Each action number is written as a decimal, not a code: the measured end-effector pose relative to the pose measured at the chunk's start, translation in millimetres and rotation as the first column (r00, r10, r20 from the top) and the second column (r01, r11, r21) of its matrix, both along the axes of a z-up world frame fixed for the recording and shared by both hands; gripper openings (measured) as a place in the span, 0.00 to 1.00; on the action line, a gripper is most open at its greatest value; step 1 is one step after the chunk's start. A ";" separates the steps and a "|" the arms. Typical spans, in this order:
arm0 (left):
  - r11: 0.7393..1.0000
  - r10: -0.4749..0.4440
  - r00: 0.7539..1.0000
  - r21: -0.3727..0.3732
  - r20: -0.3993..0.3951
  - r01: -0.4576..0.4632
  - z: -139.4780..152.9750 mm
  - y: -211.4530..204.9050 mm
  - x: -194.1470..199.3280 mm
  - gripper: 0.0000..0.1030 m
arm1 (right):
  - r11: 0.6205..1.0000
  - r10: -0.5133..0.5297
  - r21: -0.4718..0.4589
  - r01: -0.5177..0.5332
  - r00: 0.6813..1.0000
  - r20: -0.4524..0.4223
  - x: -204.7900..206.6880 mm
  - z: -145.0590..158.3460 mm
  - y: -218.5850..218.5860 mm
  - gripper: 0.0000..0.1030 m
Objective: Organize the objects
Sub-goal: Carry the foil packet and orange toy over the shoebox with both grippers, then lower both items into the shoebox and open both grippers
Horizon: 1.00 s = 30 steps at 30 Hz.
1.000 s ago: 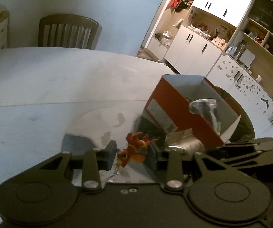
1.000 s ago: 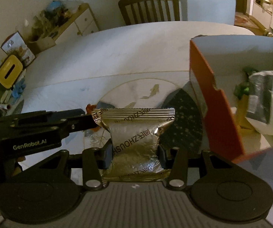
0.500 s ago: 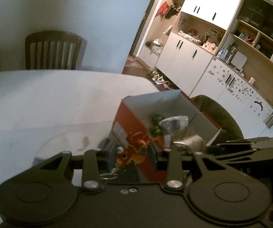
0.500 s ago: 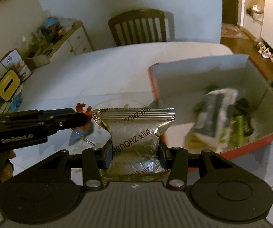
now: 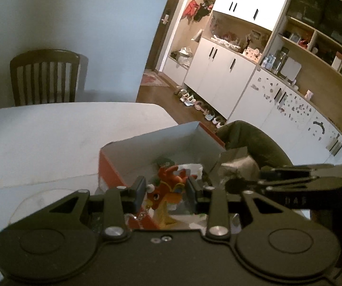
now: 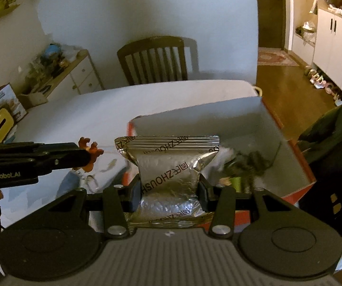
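Observation:
My left gripper (image 5: 166, 191) is shut on a small red-orange toy dragon (image 5: 168, 188) and holds it above the near-left corner of the open orange cardboard box (image 5: 147, 147). My right gripper (image 6: 169, 188) is shut on a silver foil snack packet (image 6: 168, 164) and holds it above the box's near edge (image 6: 299, 186). The box holds a white bag and green items (image 6: 247, 164). The left gripper and the toy also show at the left of the right wrist view (image 6: 87, 153). The right gripper shows at the right of the left wrist view (image 5: 242, 183).
The box stands on a white table (image 5: 52, 138) with a round glass mat (image 5: 40, 202) beside it. A wooden chair (image 6: 156, 59) stands at the far side. A dark green chair (image 5: 254, 140) is to the right of the box. White cabinets (image 5: 223, 71) line the right wall.
Both grippers have risen and moved toward the box with their loads. The toy dragon is now over the box's corner and the foil packet over its near edge.

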State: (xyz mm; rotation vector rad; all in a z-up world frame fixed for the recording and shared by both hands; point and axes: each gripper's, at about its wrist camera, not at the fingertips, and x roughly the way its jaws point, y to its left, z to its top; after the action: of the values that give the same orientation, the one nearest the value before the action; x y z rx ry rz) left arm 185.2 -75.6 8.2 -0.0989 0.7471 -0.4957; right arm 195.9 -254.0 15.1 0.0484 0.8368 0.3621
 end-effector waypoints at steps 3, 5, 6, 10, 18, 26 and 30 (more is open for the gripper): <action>1.000 -0.006 1.000 0.014 0.004 0.006 -1.1 -16.2 8.2 0.34 | 1.000 -0.026 -0.015 0.026 0.999 0.019 12.7 1.2 -20.9 0.44; 1.000 -0.011 1.000 0.025 0.003 0.011 -3.1 -27.3 12.8 0.34 | 0.999 -0.046 -0.021 0.046 0.999 0.023 23.0 1.0 -33.2 0.44; 0.999 -0.012 1.000 0.031 0.000 0.012 -4.3 -31.9 14.9 0.34 | 0.998 -0.052 -0.027 0.053 0.998 0.027 27.9 0.2 -38.9 0.44; 0.998 -0.031 0.999 0.063 -0.014 0.032 -13.4 -52.1 22.1 0.34 | 0.997 -0.064 -0.047 0.065 0.998 0.029 46.5 -7.8 -55.3 0.44; 0.986 -0.028 0.999 0.164 -0.037 0.034 -41.5 -81.9 39.8 0.34 | 0.997 -0.061 -0.057 0.060 0.998 -0.004 80.2 -36.4 -68.9 0.44; 0.969 0.093 0.988 0.241 -0.122 -0.062 -67.5 -83.6 78.6 0.34 | 0.994 -0.014 -0.107 0.007 0.997 -0.074 92.8 -73.0 -62.4 0.44; 0.955 0.111 0.985 0.288 -0.135 -0.068 -77.6 -89.2 89.3 0.34 | 0.995 0.002 -0.096 -0.012 0.995 -0.100 95.0 -82.9 -61.2 0.44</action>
State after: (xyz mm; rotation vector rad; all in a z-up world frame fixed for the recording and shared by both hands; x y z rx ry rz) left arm 274.5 -164.8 -69.4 0.0980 0.9500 -0.2919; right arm 290.9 -315.2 -67.8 -0.0268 0.9528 0.3272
